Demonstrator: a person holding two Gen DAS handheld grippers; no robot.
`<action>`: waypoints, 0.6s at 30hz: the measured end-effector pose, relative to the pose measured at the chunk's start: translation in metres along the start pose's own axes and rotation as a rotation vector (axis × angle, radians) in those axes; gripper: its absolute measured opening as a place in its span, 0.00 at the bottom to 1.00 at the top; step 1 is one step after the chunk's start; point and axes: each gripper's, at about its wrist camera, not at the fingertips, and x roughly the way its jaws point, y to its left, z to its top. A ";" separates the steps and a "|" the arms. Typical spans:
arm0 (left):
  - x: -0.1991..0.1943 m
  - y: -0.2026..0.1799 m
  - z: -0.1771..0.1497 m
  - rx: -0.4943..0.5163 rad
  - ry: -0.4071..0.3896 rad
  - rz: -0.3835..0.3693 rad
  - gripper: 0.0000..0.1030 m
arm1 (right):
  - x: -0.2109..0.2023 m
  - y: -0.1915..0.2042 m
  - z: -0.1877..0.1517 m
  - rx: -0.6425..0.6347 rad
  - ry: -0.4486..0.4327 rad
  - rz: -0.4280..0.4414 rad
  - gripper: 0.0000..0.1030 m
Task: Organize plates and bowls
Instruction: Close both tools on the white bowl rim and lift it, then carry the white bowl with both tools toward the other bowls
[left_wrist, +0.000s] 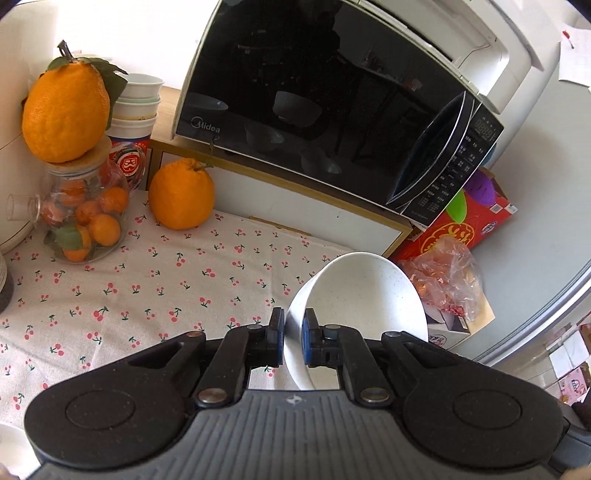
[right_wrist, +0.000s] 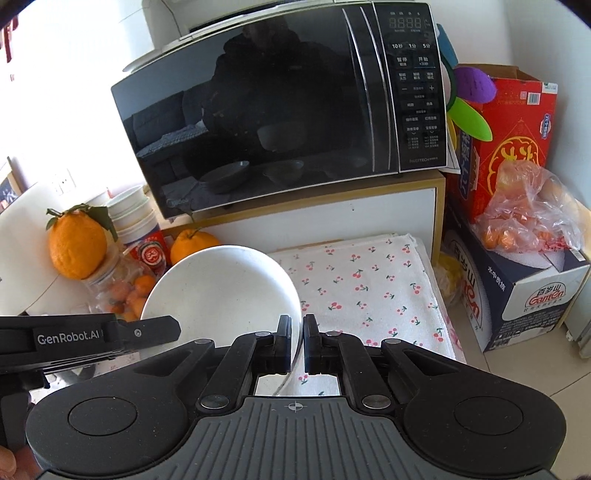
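A white speckled bowl (left_wrist: 369, 295) is held tilted above the cherry-print tablecloth (left_wrist: 147, 280). My left gripper (left_wrist: 293, 321) is shut on its left rim, one blue pad inside the wall and one outside. In the right wrist view the same bowl (right_wrist: 221, 288) stretches to the left, and my right gripper (right_wrist: 296, 325) is shut on its right rim. The black body of the left gripper (right_wrist: 74, 338) reaches the bowl's near left edge. A stack of white bowls or cups (left_wrist: 140, 96) stands at the back left beside the microwave.
A black microwave (left_wrist: 314, 96) sits on a white cabinet behind the cloth. Big oranges (left_wrist: 181, 195) and a glass jar of small oranges (left_wrist: 85, 218) stand at the left. At the right are a red carton (right_wrist: 509, 147) and a plastic bag of fruit (right_wrist: 528, 206) on a box.
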 end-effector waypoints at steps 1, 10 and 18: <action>-0.005 0.001 -0.001 -0.002 -0.004 -0.003 0.08 | -0.005 0.002 -0.001 -0.003 -0.005 0.004 0.07; -0.054 0.010 -0.020 0.011 -0.024 -0.043 0.08 | -0.054 0.022 -0.025 -0.022 -0.031 0.041 0.07; -0.081 0.018 -0.053 0.038 -0.006 -0.068 0.08 | -0.091 0.028 -0.069 -0.015 -0.031 0.051 0.08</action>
